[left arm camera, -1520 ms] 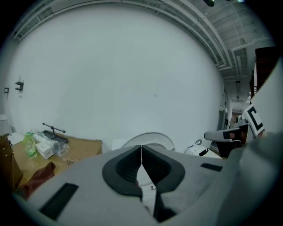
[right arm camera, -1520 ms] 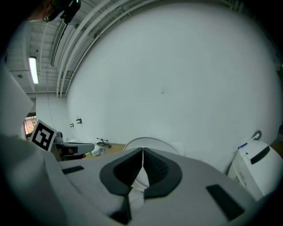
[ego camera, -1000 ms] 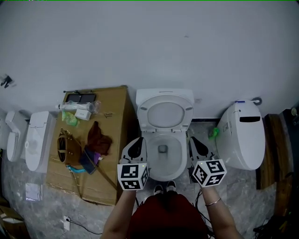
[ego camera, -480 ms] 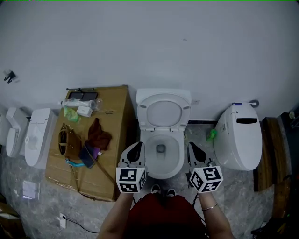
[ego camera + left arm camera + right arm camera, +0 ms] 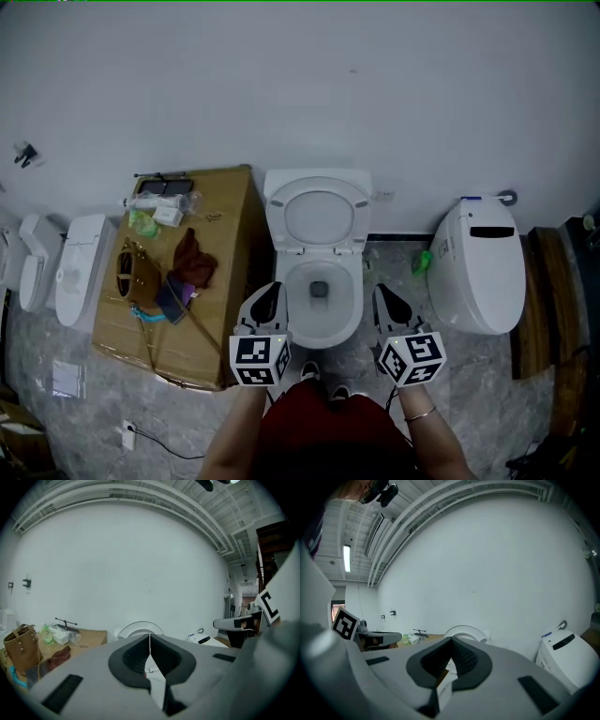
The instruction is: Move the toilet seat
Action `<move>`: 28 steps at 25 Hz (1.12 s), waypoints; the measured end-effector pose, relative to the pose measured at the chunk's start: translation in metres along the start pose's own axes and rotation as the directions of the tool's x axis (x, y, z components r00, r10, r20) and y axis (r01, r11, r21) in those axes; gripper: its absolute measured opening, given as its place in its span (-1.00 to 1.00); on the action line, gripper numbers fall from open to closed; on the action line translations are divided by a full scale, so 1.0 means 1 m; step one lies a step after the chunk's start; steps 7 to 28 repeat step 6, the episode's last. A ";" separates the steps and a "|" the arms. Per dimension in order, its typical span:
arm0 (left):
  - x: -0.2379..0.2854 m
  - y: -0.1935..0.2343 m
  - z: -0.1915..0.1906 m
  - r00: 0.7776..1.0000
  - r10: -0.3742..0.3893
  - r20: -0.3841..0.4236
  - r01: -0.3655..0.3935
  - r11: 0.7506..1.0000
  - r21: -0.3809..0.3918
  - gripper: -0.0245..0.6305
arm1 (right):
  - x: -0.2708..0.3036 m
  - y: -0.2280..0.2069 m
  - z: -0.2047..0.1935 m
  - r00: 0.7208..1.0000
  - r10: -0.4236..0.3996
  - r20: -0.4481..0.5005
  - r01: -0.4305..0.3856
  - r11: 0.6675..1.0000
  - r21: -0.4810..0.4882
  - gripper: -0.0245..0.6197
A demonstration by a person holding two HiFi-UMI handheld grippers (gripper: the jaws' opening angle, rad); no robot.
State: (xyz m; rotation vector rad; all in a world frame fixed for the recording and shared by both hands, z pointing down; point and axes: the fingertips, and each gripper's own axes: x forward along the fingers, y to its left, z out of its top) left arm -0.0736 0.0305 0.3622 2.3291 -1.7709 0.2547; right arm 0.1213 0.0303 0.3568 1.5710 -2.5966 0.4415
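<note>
Head view: left gripper (image 5: 269, 291), right gripper (image 5: 383, 292) closed, empty; toilet seat (image 5: 318, 216) raised.

White toilet seat (image 5: 318, 217), raised upright with its lid against the cistern, oval, open bowl (image 5: 320, 298) below, by the wall

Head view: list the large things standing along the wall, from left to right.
In order: small white toilet → cardboard box → open toilet → closed white toilet.
</note>
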 end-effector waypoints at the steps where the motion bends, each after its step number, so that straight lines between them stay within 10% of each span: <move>1: -0.003 -0.005 -0.002 1.000 0.005 -0.002 -0.005 1.000 0.000 -0.83 | -0.005 -0.003 -0.001 1.000 0.003 -0.001 -0.003 1.000 0.001 -0.88; 28: -0.017 -0.030 -0.014 0.999 0.030 -0.017 -0.030 0.999 -0.015 -0.83 | -0.028 -0.015 -0.008 1.000 0.021 -0.011 -0.021 1.000 0.002 -0.88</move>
